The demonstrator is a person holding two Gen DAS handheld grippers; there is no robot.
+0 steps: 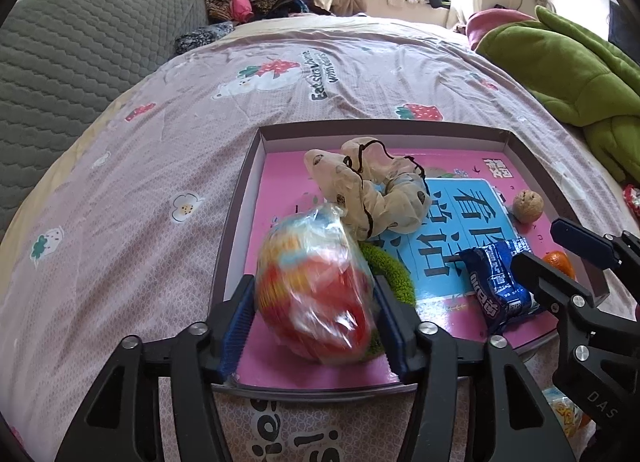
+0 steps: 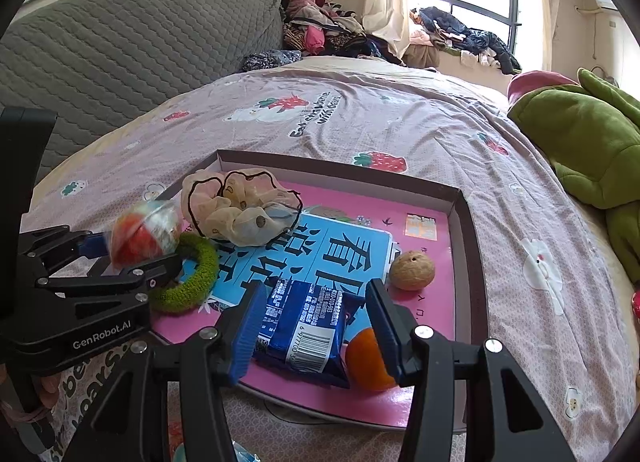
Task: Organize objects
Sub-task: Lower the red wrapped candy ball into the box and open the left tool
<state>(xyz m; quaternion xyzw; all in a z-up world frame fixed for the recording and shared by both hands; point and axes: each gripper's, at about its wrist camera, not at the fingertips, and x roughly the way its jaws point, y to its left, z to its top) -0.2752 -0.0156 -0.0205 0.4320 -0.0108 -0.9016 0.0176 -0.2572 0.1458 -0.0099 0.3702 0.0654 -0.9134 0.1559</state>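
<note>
The left gripper sits low over the near left corner of the box lid, its jaws on either side of a plastic-wrapped colourful ball. The ball looks blurred and rests on the lid's pink floor; the pads do not seem to press it, so I judge the grip let go, the ball just set down. A green hair tie lies touching the ball's right side.

The right gripper hovers over the near edge of the lid with a blue snack packet between its jaws. A gap shows on the right side of the packet, where an orange lies, so whether the pads clamp it I cannot tell.

Farther in, a cream scrunchie and a walnut lie on the lid's floor.

The lid rests on a pink bedsheet. By my reading most things are gathered. A red thing at the sheet's right edge and a wrapped sweet below the lid may remain.
</note>
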